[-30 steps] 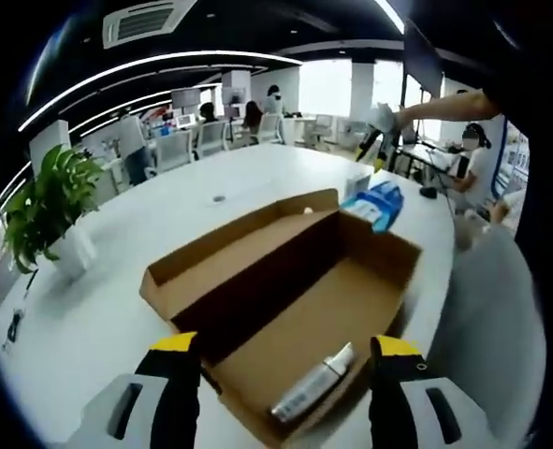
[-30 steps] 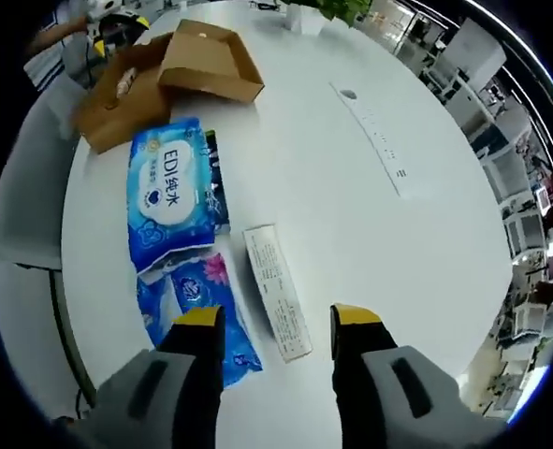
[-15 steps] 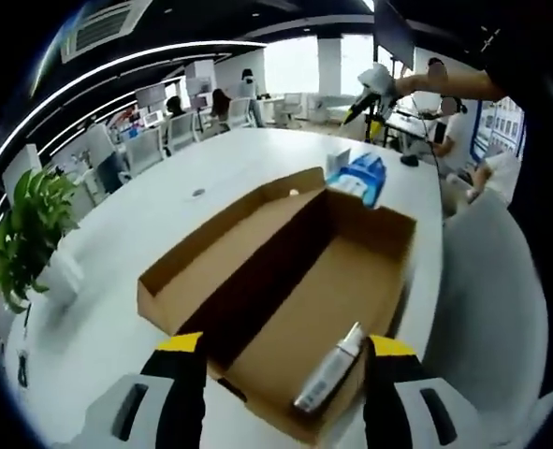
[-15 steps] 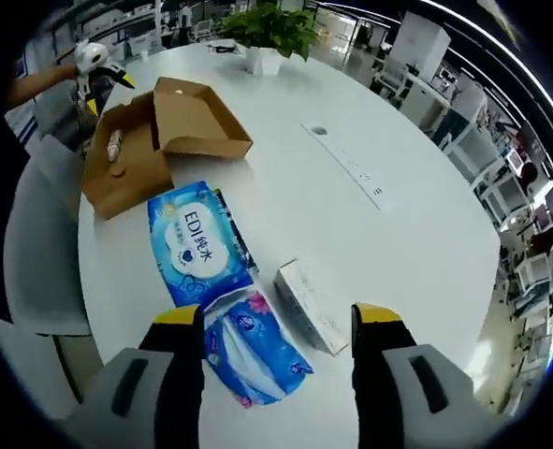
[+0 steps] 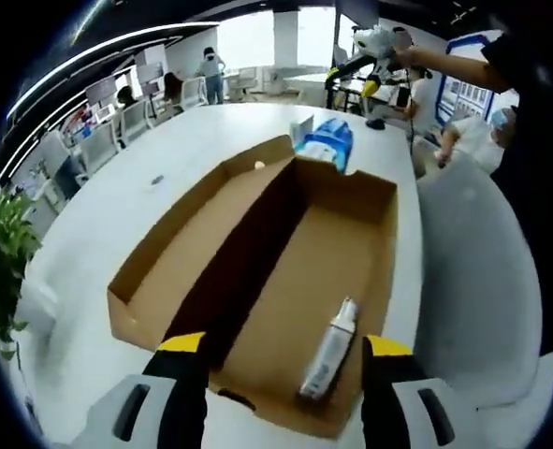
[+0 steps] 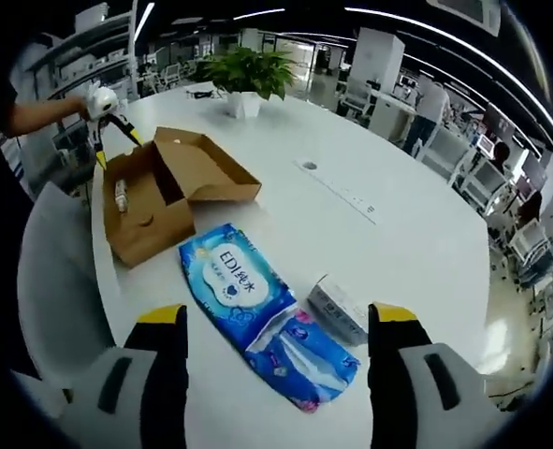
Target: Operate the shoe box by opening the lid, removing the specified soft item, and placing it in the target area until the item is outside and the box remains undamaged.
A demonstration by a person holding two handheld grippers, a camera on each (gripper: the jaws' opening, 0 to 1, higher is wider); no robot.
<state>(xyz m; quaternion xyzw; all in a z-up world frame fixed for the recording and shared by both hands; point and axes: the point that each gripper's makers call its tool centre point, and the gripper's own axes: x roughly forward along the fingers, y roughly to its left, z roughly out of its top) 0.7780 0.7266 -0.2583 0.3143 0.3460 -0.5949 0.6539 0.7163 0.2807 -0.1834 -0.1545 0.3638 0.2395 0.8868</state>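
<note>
The brown cardboard shoe box (image 5: 346, 201) lies open on the white table, its lid (image 5: 196, 234) folded flat to the left. A silver-white bottle (image 5: 330, 348) lies on the box floor, just ahead of my left gripper (image 5: 283, 344), which is open and empty over the box's near end. Two soft blue packs (image 5: 327, 145) lie beyond the box's far end. In the right gripper view, my right gripper (image 6: 278, 318) hangs open above the large blue wipes pack (image 6: 232, 283) and the smaller blue pack (image 6: 309, 357). The box (image 6: 154, 220) sits further back.
A small white carton (image 6: 340, 309) lies beside the blue packs. A potted plant (image 6: 246, 73) stands at the table's far end. A grey chair (image 6: 56, 271) stands against the table edge by the box. A strip of sockets (image 6: 346, 192) runs along the tabletop. People sit at desks behind.
The left gripper has moved closer over the box, so the bottle lies nearer its jaws. The right gripper has drawn back from the blue packs and tilted up; the packs have not moved.
</note>
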